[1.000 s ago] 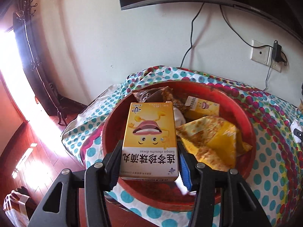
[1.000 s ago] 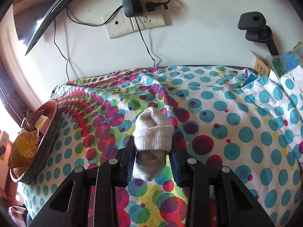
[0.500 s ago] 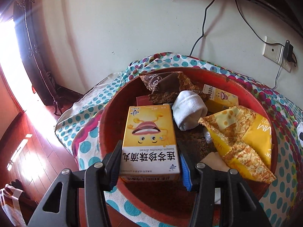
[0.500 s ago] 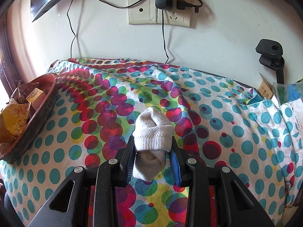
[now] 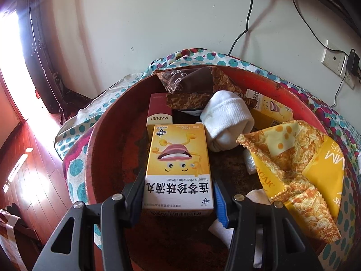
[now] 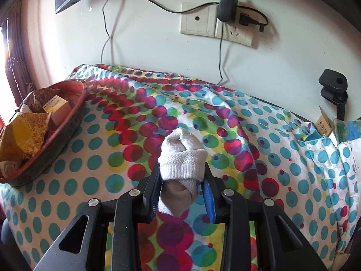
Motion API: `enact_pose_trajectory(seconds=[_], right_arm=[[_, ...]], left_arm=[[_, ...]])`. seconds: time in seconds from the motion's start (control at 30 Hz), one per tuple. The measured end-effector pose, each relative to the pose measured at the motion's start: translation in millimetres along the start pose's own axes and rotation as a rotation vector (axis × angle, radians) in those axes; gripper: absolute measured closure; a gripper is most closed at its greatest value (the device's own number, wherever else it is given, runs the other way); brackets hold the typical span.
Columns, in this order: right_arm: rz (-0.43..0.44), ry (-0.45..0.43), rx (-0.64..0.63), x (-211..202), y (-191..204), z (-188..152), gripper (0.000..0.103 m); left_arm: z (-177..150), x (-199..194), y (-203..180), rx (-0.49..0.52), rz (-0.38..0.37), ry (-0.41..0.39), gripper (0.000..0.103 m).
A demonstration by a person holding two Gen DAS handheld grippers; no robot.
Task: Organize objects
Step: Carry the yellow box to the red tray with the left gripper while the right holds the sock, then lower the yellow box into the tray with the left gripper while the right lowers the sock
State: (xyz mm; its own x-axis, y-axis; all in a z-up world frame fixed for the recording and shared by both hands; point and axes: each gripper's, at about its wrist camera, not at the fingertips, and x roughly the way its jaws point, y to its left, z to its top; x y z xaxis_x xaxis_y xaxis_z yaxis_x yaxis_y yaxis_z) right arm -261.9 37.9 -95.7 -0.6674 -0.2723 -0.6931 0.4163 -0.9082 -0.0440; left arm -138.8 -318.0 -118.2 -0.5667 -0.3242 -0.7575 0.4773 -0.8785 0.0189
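My left gripper (image 5: pixel 178 194) is shut on a yellow medicine box (image 5: pixel 178 167) and holds it low inside the red round basket (image 5: pixel 101 149). In the basket lie a rolled white sock (image 5: pixel 225 119), a yellow snack bag (image 5: pixel 300 174), a brown snack bag (image 5: pixel 196 83), a red MARUBI box (image 5: pixel 159 110) and a second yellow box (image 5: pixel 270 110). My right gripper (image 6: pixel 181 180) is shut on a rolled white sock (image 6: pixel 181 158) above the dotted cloth (image 6: pixel 270 135). The basket (image 6: pixel 58 124) shows at the left of the right wrist view.
The dotted cloth covers a table against a white wall with sockets (image 6: pixel 216 22), a charger and hanging cables. A black clamp stand (image 6: pixel 334 90) and a small carton (image 6: pixel 323 124) sit at the right. Wooden floor (image 5: pixel 29 169) lies left of the table.
My left gripper has moved forward and down into the basket with the yellow box. My right gripper has swung left with the sock, bringing the basket more into view.
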Motion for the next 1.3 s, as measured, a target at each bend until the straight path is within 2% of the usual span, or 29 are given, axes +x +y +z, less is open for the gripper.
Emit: enact_pose_trajectory(seconds=[0.23, 0.3, 0.33, 0.37, 0.5, 0.63, 0.7, 0.87, 1.03, 1.3], right_arm=[[0.156, -0.08, -0.146, -21.7, 100.9, 34.7, 0.07], [0.204, -0.094, -0.198, -28.6, 135.5, 45.7, 0.07], [0.234, -0.099, -0.227, -32.2, 153.9, 50.7, 0.07], [0.257, -0.103, -0.252, -35.0, 170.0, 54.3, 0.07], [0.327, -0.1, -0.355, -40.0, 232.2, 60.5, 0.07], [0.362, -0.089, -0.409, -38.4, 273.7, 57.3, 0.07], [0.373, -0.077, -0.422, -36.3, 285.6, 55.4, 0.07], [0.38, -0.045, -0.43, -30.5, 308.7, 51.3, 0.07], [0.366, -0.016, -0.431, -20.1, 325.2, 44.6, 0.07], [0.33, 0.03, -0.438, 3.8, 339.1, 33.3, 0.07]], left_arm=[[-1.8, -3.7, 3.6, -0.005, -0.026, -0.029, 0.048], [-3.5, -9.5, 2.9, 0.022, -0.024, -0.063, 0.029], [-4.3, -13.6, 4.2, 0.031, -0.019, -0.084, 0.012], [-5.0, -19.1, 7.9, 0.022, -0.032, -0.102, 0.01], [-10.5, -41.1, 21.6, -0.005, -0.048, -0.138, 0.01], [-21.7, -63.5, 44.5, -0.044, -0.066, -0.149, 0.01], [-27.4, -70.8, 54.6, -0.046, -0.048, -0.145, 0.01], [-46.3, -87.3, 80.9, -0.082, -0.062, -0.099, 0.01], [-67.9, -102.5, 97.4, -0.093, -0.072, -0.087, 0.01], [-75.4, -108.7, 95.4, -0.064, -0.094, -0.088, 0.01]])
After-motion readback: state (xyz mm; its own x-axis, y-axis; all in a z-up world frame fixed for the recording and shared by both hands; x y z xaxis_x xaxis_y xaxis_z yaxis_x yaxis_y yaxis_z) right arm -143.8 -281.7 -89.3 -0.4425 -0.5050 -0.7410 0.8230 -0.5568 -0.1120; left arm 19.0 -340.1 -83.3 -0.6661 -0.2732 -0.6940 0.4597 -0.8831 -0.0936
